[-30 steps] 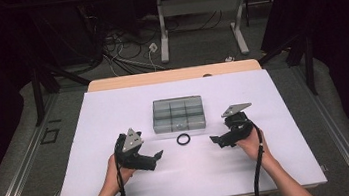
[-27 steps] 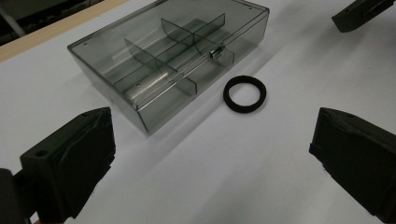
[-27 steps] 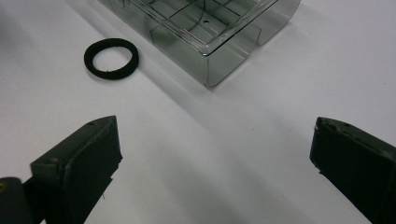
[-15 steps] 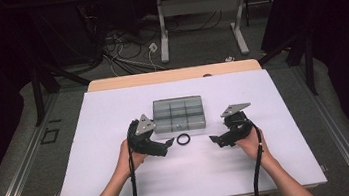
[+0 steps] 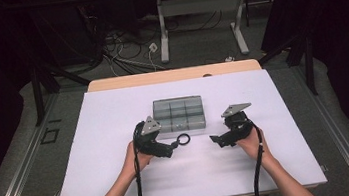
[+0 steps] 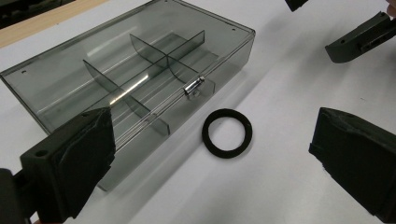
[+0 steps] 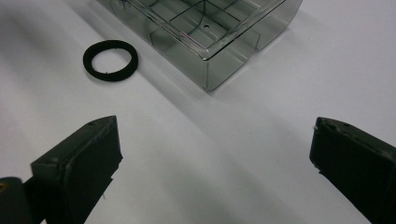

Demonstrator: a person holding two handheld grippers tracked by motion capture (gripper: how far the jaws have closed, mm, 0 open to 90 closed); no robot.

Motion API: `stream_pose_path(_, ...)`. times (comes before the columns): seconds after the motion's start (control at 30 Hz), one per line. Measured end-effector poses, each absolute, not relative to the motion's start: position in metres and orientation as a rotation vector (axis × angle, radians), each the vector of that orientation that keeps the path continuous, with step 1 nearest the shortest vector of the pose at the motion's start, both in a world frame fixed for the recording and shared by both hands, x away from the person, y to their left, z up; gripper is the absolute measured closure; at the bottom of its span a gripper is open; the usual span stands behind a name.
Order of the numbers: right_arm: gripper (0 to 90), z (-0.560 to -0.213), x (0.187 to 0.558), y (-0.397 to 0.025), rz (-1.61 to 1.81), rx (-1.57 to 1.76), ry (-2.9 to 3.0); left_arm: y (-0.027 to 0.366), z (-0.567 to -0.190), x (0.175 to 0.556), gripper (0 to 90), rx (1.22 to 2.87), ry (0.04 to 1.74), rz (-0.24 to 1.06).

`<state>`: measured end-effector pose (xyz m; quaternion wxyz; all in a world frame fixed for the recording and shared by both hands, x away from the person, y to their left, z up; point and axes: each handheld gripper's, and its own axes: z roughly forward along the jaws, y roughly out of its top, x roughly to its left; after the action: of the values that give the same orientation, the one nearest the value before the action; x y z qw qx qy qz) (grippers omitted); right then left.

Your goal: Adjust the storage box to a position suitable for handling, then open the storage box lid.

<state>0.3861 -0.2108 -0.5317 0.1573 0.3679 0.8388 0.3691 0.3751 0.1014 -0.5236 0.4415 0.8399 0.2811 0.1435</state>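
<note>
- Ring point(image 6: 227, 133), black and flat, lies on the white worktop point(image 5: 114, 115) just in front of the compartment box point(image 5: 178, 113), near the middle of the worktop and closer to the person's edge than the box is; a narrow strip of bare worktop shows between ring and box in the left gripper view.
- The left gripper point(image 5: 171, 150) sits just left of the ring, jaws spread wide and holding nothing; in the left gripper view the ring lies ahead, between the lines of the two jaws.
- From the high view its jaw tips look almost at the ring, though contact cannot be told there.
- The right gripper point(image 5: 216, 140) rests to the right of the ring, well apart from it, jaws also wide open and empty, pointing toward the ring and the box's near corner.
- The box is clear grey plastic with dividers and a small metal latch point(image 6: 194, 86) on its front wall; its lid looks closed.
</note>
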Motion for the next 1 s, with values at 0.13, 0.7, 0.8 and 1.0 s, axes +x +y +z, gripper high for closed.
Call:
stream_pose_path(0.13,1.9,-0.530,0.385,-0.212,1.037,1.045,2.414,0.097,-0.526,0.375,0.0,2.100,0.700,0.355)
stream_pose_path(0.7,2.0,-0.530,0.385,-0.212,1.049,1.040,2.404,0.084,-0.535,0.377,25.7,2.138,0.757,0.342)
stream_pose_path(0.8,2.0,-0.530,0.384,-0.212,1.060,1.042,2.392,0.081,-0.537,0.380,30.8,2.128,0.784,0.352)
stream_pose_path(1.0,2.1,-0.530,0.385,-0.213,1.051,1.037,2.393,0.073,-0.546,0.387,41.4,2.139,0.858,0.313)
